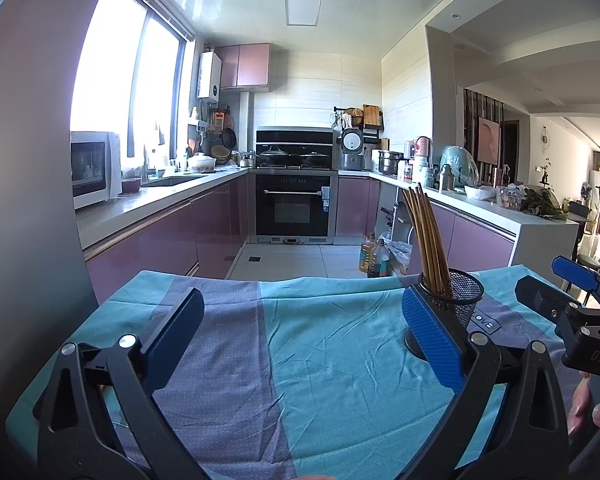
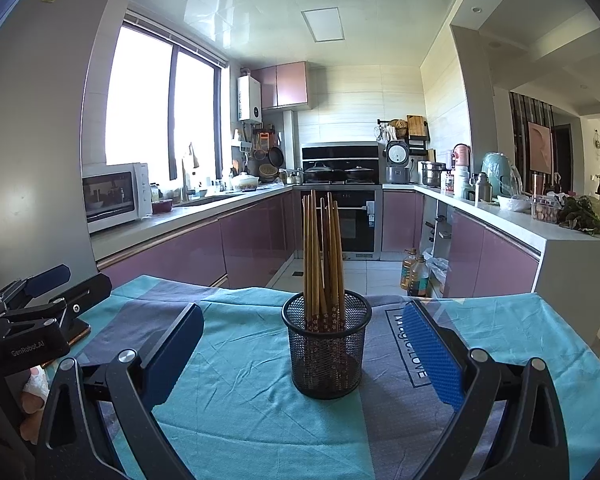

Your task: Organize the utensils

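Your left gripper (image 1: pixel 300 332): fingers spread wide, nothing between them but bare cloth. Its right-hand finger pad (image 1: pixel 432 340) overlaps the mesh cup in the left wrist view; cannot tell whether it touches.

Your right gripper (image 2: pixel 304 344): fingers also wide apart, empty. The mesh cup (image 2: pixel 326 346) stands upright between the two pads, clear of both in the right wrist view.

Mesh cup: black wire, round, sitting on the teal-and-grey cloth (image 2: pixel 236 380) that covers the tabletop, just beside the printed "LOVE" lettering (image 2: pixel 410 348). In the left wrist view it sits to the right of centre (image 1: pixel 458 300).

Contents: a bundle of brown chopsticks (image 2: pixel 322 256), standing on end, tips fanned slightly at the top; patterned lower ends show through the mesh. From the left wrist view the chopsticks (image 1: pixel 428 236) lean to the left.

Your hand (image 1: pixel 592 412) shows at the right edge of the left wrist view, on the right gripper's handle.
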`<action>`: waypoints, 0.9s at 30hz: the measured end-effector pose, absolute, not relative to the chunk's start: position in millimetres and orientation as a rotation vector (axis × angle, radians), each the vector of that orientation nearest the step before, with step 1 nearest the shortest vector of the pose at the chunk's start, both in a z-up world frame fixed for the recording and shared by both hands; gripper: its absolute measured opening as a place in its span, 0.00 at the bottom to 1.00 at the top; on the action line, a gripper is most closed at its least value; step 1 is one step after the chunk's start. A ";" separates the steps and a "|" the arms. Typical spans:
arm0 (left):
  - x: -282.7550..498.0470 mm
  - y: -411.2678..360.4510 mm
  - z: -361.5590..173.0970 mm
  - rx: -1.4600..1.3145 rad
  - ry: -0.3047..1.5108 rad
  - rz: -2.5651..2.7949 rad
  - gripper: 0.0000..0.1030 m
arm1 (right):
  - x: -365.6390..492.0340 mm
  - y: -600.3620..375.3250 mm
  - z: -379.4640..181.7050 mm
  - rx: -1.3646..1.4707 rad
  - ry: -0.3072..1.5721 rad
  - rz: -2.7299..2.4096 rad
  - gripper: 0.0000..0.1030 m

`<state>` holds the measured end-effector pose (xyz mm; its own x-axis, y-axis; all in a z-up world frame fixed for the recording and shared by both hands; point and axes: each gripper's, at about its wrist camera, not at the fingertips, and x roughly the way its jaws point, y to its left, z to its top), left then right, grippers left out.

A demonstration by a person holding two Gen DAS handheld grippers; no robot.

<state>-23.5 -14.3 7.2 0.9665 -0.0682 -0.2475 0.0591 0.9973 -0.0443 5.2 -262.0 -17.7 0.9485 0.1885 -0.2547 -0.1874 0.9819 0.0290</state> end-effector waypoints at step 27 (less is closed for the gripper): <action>-23.5 -15.1 6.8 -0.037 0.251 -0.064 0.95 | 7.6 -262.8 -18.2 0.011 0.262 0.192 0.94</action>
<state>-23.5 -15.1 6.8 0.9667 -0.0679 -0.2469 0.0587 0.9973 -0.0445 7.6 -262.8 -18.2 0.9478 0.1900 -0.2561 -0.1871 0.9817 0.0357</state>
